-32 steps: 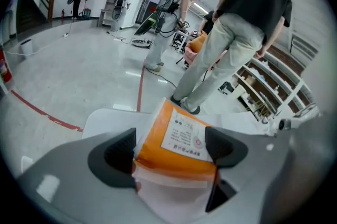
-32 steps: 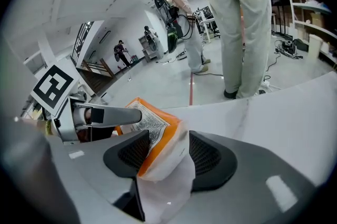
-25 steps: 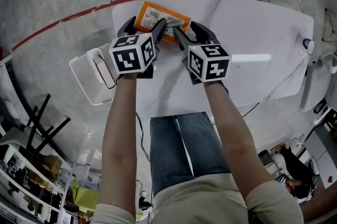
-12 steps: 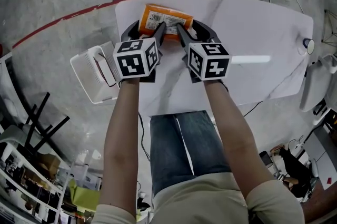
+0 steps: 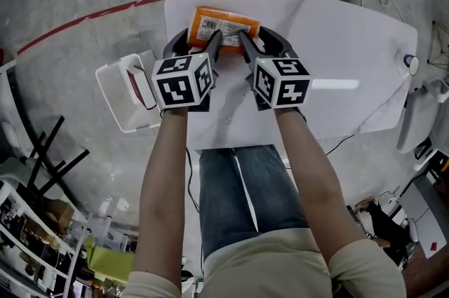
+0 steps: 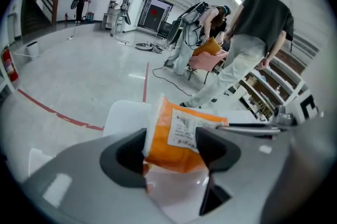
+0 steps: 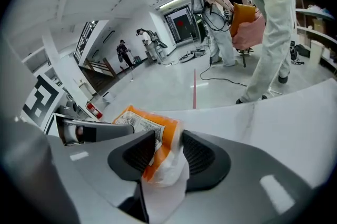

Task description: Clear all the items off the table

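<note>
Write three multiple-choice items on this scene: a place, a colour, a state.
1. The white basket stands: A on the floor beside the table; B on the table; C on the person's lap.
2. The packet is: A green; B orange; C blue.
3. The packet is: A untouched; B in the basket; C pinched by left tongs and right tongs.
Key: A, head view shows it on the floor; B, all views show orange; C, both gripper views show jaws, just closed further, pressing it.

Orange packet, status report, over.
Jaws just been closing: left gripper and right gripper both clamped on the orange packet. Packet near the table far edge. Nothing blocking; white basket on the floor, left.
</note>
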Demonstrator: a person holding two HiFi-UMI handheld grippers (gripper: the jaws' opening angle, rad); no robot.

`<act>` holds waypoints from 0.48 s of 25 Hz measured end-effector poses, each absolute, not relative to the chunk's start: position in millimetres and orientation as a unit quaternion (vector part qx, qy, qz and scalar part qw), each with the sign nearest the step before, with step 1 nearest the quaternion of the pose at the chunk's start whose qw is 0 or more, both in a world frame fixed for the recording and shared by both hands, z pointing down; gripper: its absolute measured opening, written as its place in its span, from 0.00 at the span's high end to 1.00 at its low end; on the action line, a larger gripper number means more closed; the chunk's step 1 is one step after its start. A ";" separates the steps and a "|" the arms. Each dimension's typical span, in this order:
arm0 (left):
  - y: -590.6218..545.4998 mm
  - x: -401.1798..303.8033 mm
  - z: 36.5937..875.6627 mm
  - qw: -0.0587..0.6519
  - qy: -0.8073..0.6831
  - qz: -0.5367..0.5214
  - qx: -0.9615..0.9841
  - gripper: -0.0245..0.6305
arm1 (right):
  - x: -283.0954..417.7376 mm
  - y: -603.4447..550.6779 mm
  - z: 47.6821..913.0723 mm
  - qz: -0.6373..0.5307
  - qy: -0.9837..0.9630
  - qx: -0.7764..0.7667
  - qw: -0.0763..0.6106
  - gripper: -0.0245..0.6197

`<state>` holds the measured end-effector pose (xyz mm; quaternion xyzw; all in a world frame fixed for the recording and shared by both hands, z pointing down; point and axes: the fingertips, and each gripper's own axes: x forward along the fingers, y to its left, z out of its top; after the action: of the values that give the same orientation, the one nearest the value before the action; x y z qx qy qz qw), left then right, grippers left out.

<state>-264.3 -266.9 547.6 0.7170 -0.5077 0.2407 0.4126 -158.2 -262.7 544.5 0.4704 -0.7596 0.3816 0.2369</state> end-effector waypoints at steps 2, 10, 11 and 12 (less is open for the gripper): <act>-264.0 -270.3 544.9 0.413 -0.512 0.237 0.715 0.52 | -163.9 -261.1 541.4 0.378 -0.763 0.468 0.237 0.71; -250.3 -296.5 529.5 0.409 -0.535 0.217 0.707 0.52 | -189.7 -253.9 526.2 0.362 -0.781 0.450 0.238 0.71; -247.8 -301.0 527.3 0.408 -0.538 0.215 0.705 0.52 | -194.3 -252.4 524.0 0.359 -0.784 0.447 0.238 0.71; -245.0 -305.9 524.9 0.408 -0.542 0.212 0.704 0.52 | -199.2 -250.6 521.7 0.357 -0.787 0.444 0.238 0.71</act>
<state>-305.9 -245.0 524.9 0.7037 -0.5422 0.2117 0.4075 -199.2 -250.6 521.7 0.4444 -0.7865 0.3570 0.2376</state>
